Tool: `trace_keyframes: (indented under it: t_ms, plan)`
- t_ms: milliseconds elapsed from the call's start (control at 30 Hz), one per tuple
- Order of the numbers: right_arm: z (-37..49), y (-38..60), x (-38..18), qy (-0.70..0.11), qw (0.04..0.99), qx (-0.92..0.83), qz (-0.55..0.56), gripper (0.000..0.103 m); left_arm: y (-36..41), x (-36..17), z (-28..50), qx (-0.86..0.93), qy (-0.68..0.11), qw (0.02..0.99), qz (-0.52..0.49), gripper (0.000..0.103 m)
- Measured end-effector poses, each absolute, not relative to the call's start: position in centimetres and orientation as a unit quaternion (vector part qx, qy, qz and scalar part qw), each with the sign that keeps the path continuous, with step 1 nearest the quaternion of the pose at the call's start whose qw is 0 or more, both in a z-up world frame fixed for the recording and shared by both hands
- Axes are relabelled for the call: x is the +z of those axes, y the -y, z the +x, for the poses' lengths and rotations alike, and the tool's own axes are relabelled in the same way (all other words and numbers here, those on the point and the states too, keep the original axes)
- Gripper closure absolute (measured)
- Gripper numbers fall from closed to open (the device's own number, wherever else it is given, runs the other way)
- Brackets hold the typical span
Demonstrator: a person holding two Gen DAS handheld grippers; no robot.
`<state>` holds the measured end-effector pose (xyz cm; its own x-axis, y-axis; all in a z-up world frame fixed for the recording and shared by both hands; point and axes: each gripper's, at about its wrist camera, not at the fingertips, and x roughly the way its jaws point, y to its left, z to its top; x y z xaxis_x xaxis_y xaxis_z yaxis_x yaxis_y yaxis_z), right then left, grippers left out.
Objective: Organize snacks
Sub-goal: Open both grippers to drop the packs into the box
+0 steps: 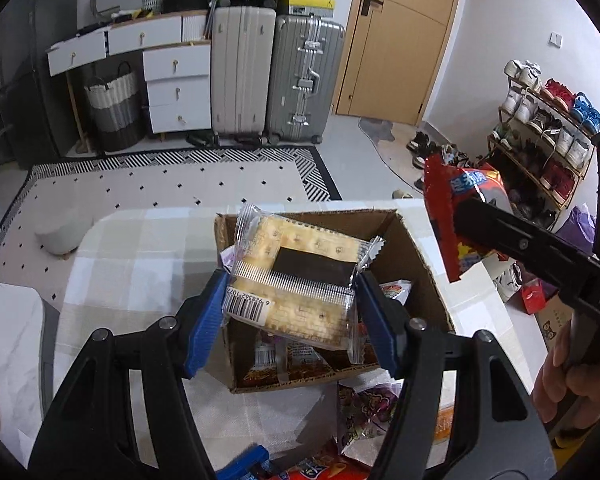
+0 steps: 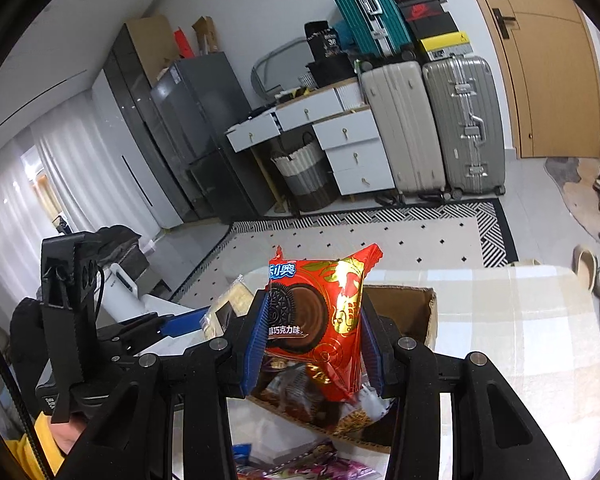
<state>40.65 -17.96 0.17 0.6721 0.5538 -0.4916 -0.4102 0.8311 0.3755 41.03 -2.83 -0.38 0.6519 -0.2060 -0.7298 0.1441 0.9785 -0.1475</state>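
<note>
My left gripper [image 1: 290, 312] is shut on a clear cracker packet [image 1: 296, 276] with a barcode, held over the open cardboard box [image 1: 424, 264]. Several wrapped snacks lie inside the box. My right gripper [image 2: 314, 344] is shut on a red cookie packet [image 2: 320, 320], held upright above the same cardboard box [image 2: 420, 308]. In the left wrist view the red cookie packet [image 1: 456, 216] hangs at the box's right side, pinched by the right gripper's black finger [image 1: 500, 228]. In the right wrist view the left gripper's blue finger [image 2: 180, 326] and the cracker packet [image 2: 228, 304] show at the left.
The box stands on a table with a checked cloth [image 1: 140, 248]. More snack packets [image 1: 364, 412] lie on the cloth in front of the box. A hand [image 1: 560, 372] holds the right gripper's handle. Suitcases [image 1: 276, 76], drawers [image 1: 176, 88] and a shoe rack [image 1: 548, 136] stand beyond a patterned rug.
</note>
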Motion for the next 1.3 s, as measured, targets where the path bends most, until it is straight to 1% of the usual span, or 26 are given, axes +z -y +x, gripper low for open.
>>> trace_keyframes:
  t_ms: [300,500,567,600,633,700,967,1300]
  plan:
    - [43.0,17.3,-2.8,-0.339,0.897,0.260,0.117,0.061,3.9,-5.7,46.1,-0.090,-0.445,0.890,-0.039,0.041]
    - [43.9,16.7,-4.5,-0.362,0.890,0.250,0.121,0.061,4.3,-8.1,47.5,-0.090,-0.454,0.886,-0.036,0.040]
    - [44.0,16.7,-5.0,-0.370,0.888,0.244,0.123,0.061,4.3,-8.5,47.8,-0.093,-0.454,0.885,-0.040,0.038]
    - [44.3,16.7,-5.3,-0.376,0.886,0.241,0.126,0.061,4.3,-8.7,47.9,-0.094,-0.455,0.885,-0.040,0.035]
    - [44.5,16.7,-5.6,-0.380,0.884,0.239,0.129,0.061,4.3,-9.0,47.9,-0.098,-0.457,0.883,-0.041,0.030]
    - [44.6,16.7,-5.7,-0.384,0.884,0.233,0.130,0.061,4.6,-9.5,48.1,-0.103,-0.465,0.878,-0.041,0.025]
    - [44.2,16.6,-5.6,-0.380,0.886,0.235,0.123,0.061,3.8,-8.8,46.2,-0.098,-0.451,0.887,-0.036,0.025]
    - [42.8,16.5,-4.9,-0.374,0.887,0.242,0.123,0.061,2.7,-6.8,41.6,-0.092,-0.446,0.890,-0.035,0.025]
